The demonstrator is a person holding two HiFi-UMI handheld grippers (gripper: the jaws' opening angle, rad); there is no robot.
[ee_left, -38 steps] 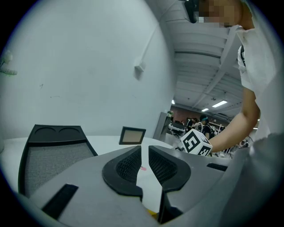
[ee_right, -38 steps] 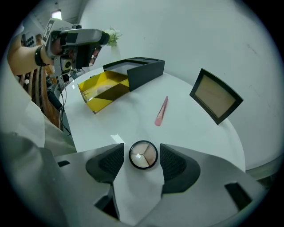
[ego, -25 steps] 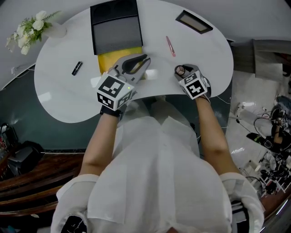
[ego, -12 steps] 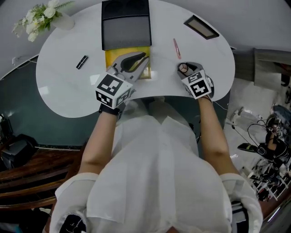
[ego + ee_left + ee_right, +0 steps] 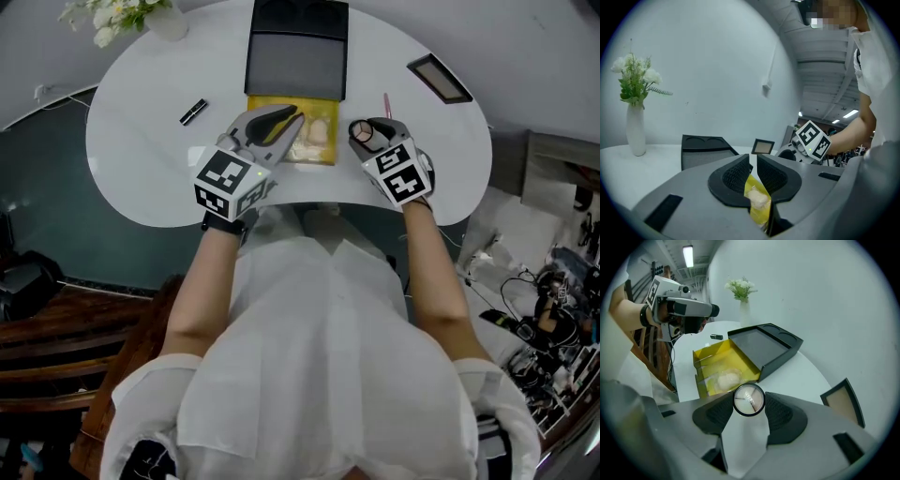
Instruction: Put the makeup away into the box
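Right gripper (image 5: 373, 131) had the little round compact (image 5: 366, 141) pinched edge-on between its jaws, so they stood only about as far apart as the compact is wide. In the right gripper view, the compact (image 5: 748, 399) faced its clear lid back at the camera, so its flat face pointed toward 6 o'clock and a bit up. It hung over the white table (image 5: 141, 150), just at 3 o'clock of the yellow tray (image 5: 314, 155).

Left gripper (image 5: 295, 122) was closed down to a thin slit on the yellow tray's near edge, with a pale puff (image 5: 757, 201) in clear wrap showing right behind the jaws. The tray's long axis ran 9 to 3, and it touched the black box (image 5: 295, 66) at its 12 o'clock side. The box lid was open.

Loose stuff on the table:
- The pink pencil (image 5: 386, 103) lay at about 12 o'clock of the compact, long axis running 12 to 6.
- The lipstick (image 5: 194, 111) lay at 9 o'clock of the tray, well apart, pointing toward 2.
- The framed palette (image 5: 439, 78) lay out at 2 o'clock, and the vase (image 5: 169, 19) of flowers at 10.
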